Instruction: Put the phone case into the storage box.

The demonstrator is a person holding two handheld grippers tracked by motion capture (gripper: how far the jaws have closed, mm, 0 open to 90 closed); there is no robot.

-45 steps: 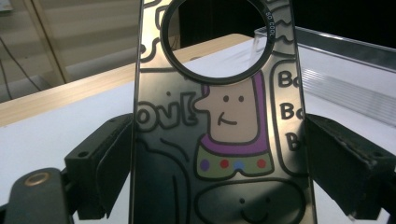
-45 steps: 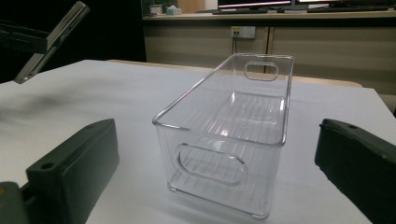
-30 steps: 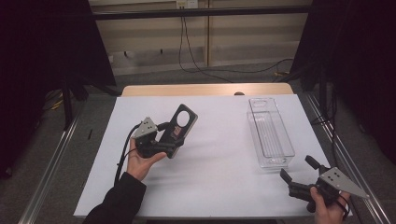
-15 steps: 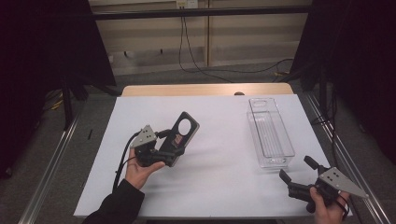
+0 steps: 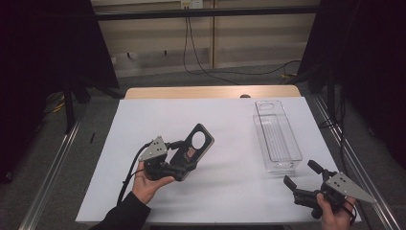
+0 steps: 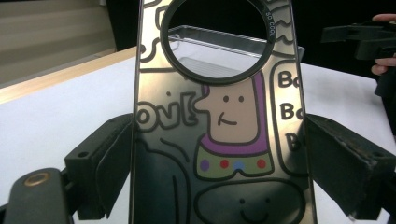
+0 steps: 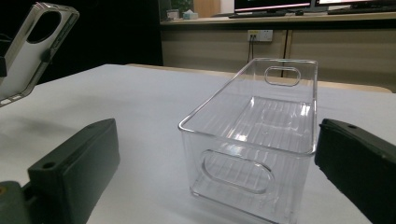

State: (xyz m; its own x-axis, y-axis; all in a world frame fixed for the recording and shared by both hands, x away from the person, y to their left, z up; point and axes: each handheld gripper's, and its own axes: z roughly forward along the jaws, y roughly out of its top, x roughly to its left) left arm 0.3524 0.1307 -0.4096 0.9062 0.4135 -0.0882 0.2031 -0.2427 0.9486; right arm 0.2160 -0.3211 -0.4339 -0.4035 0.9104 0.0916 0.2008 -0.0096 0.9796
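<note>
- A white-covered table [image 5: 225,191] stands in a dim room, with a wooden edge at its far side and cables on the floor behind.
- The left gripper view alone shows the printed side of the phone case [image 6: 219,140]: a cartoon figure with a purple collar and coloured dots, black lettering, and a round camera hole.
- In the high view, the left hand-held gripper [image 5: 184,163] is raised off the table at left centre, palm up underneath, jaws closed on the case's long sides, the case tilting up and away.
- The right hand-held gripper [image 5: 299,175] rests low at the near right corner, jaws wide apart and holding nothing, aimed at the clear plastic bin [image 7: 257,140] just beyond.
</note>
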